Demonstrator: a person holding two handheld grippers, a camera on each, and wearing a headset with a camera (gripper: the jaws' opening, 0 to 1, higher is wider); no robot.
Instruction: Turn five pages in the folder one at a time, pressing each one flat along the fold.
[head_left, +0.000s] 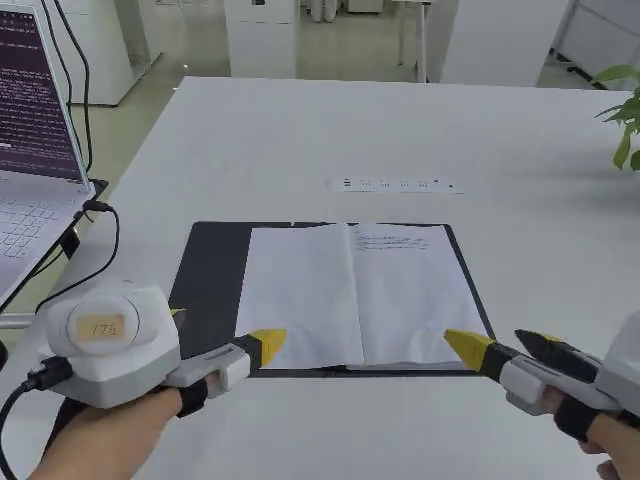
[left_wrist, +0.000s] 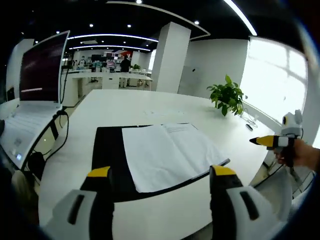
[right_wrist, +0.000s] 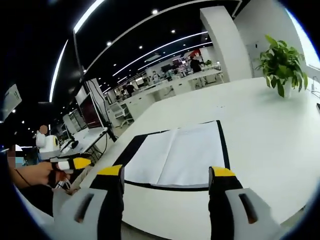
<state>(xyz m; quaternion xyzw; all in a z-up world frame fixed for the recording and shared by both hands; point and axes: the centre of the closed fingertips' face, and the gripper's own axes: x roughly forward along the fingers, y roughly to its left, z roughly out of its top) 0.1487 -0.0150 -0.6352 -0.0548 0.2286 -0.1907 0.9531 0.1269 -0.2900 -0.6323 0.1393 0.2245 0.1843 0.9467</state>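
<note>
**Paper this thin could easily go two sheets at a time**

The black folder (head_left: 210, 280) lies open flat on the white table (head_left: 300, 140), dead centre in the head view, with a blank page (head_left: 300, 290) on its left half and a page with a few printed lines at the top (head_left: 410, 290) on its right. The left gripper (left_wrist: 160, 172) sits at about 7 o'clock from the folder and the right gripper (right_wrist: 166, 172) at about 5 o'clock. Both are just off the near edge, with jaws spread wide and nothing in them. Neither one is touching the paper.

My guesses at what could go wrong:

- The near corner of the right page looks a bit rumpled. Hard jaw tips pinching there could crease it more or tear it.
- The sheets lie tight on each other, so a pinch at the edge could lift two at once and throw off the count of five.
- Nothing is weighing the folder down. If one gripper drags a page across while the other isn't pressing, the whole folder could slide on that smooth top.
- If the press along the middle fold is skipped or too light, the page will probably spring back.

The laptop (head_left: 30, 150) and its cable (head_left: 100, 240) at 9 o'clock are well clear, and so is the power strip (head_left: 395, 184) at 12.
</note>
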